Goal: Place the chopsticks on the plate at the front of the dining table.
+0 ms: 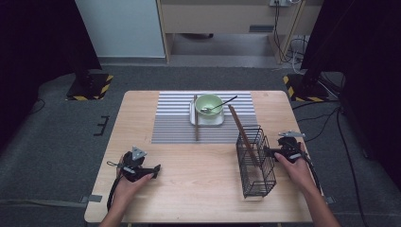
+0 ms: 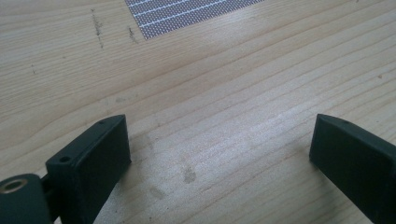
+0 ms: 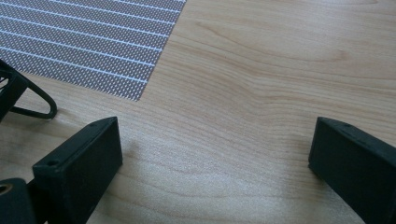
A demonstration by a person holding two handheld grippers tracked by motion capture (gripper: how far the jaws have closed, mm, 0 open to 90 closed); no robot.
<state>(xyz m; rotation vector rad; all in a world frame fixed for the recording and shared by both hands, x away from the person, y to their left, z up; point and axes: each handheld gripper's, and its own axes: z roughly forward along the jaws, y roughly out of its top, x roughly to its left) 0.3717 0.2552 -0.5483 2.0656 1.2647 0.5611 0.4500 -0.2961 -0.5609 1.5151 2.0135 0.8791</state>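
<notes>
We hold our right gripper [image 1: 273, 152] low at the right edge of the table [image 1: 198, 198], its jaws spread wide with nothing between them, as the right gripper view shows bare wood in the gap. Just to its left, nearly touching, stands the black wire basket [image 1: 256, 163], a tall open rack whose long axis runs near to far; a loop of its wire [image 3: 28, 100] shows at the left of the right gripper view. So the basket lies directly left of this gripper, and our right hand is much the nearer to it. A brown wooden stick [image 1: 242, 132], probably a chopstick, leans in the basket, its lower end inside and its top tilted far and left toward the striped placemat [image 1: 175, 127]. On that mat sits a pale green bowl [image 1: 208, 104] on a white square tray [image 1: 208, 119], with a spoon [image 1: 218, 106] resting in the bowl, handle pointing right and far; a second stick [image 1: 195, 118] lies on the mat just left of the tray, running near to far. Our left gripper [image 1: 153, 169] rests on the near left of the table, well apart from the basket, jaws likewise wide open over bare wood.
</notes>
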